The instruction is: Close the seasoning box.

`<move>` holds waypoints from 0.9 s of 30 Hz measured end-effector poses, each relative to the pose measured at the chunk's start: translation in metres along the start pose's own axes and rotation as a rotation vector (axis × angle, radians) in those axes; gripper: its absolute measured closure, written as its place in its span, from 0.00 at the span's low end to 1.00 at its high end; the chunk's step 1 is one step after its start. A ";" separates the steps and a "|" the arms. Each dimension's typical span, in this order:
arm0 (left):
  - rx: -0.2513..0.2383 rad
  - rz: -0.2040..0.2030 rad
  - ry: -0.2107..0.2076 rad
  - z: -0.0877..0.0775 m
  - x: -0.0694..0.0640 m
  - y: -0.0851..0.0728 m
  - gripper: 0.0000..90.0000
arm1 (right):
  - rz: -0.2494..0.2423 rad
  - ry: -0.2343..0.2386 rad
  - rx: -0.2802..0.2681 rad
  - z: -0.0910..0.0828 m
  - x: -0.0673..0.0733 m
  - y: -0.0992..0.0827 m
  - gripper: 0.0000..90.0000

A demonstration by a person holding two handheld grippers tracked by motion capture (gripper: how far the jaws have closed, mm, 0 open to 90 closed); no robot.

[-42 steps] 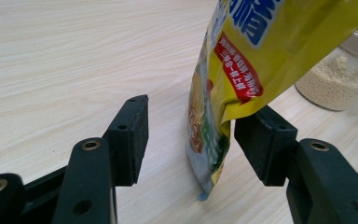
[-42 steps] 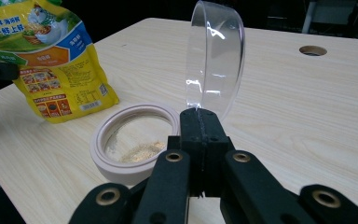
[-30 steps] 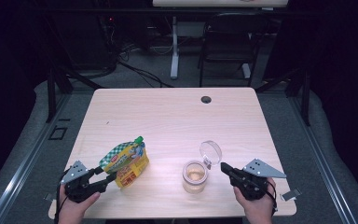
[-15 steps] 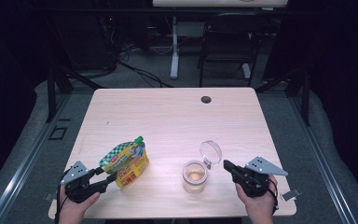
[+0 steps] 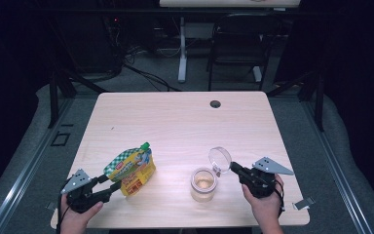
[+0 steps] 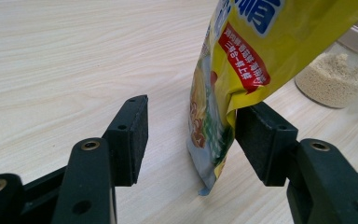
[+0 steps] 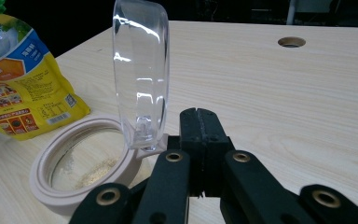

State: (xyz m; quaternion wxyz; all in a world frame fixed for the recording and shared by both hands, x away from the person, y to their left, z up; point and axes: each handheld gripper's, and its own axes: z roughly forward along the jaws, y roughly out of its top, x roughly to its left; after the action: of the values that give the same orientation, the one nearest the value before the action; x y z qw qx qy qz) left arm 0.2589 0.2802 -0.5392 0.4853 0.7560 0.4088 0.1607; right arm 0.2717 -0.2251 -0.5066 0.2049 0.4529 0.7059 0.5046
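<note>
At the table's near-left corner the left gripper (image 5: 108, 186) has its jaws spread wide around the bottom edge of the yellow snack pouch (image 5: 132, 168), which stands tilted on the wooden table (image 5: 185, 122). In the left gripper view one pad touches the pouch's (image 6: 233, 70) side while the other stands clear of it, so nothing is pinched. To the right, near the front edge, sits the glass jar (image 5: 204, 183) with pale grains at its bottom and its clear hinged lid (image 5: 219, 158) standing upright. The right gripper (image 5: 234, 167) has its jaws pressed together on nothing, their tips right at the lid's hinge (image 7: 150, 143); whether they touch it I cannot tell.
</note>
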 end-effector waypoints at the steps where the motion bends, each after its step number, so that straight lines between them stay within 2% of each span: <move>1: 0.006 0.006 0.005 0.000 0.000 0.000 0.50 | 0.001 0.002 0.000 0.001 0.000 0.000 1.00; 15: 0.009 0.005 0.012 -0.002 -0.001 -0.002 0.50 | 0.015 0.007 -0.005 0.011 -0.002 0.002 1.00; 27: 0.006 0.008 0.007 0.000 -0.003 -0.001 0.50 | 0.015 0.010 -0.008 0.010 -0.001 0.002 1.00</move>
State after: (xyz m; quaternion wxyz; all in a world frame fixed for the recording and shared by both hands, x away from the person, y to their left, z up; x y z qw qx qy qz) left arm 0.2564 0.2782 -0.5392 0.4810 0.7585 0.4078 0.1643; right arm 0.2810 -0.2200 -0.5088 0.1995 0.4547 0.7014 0.5114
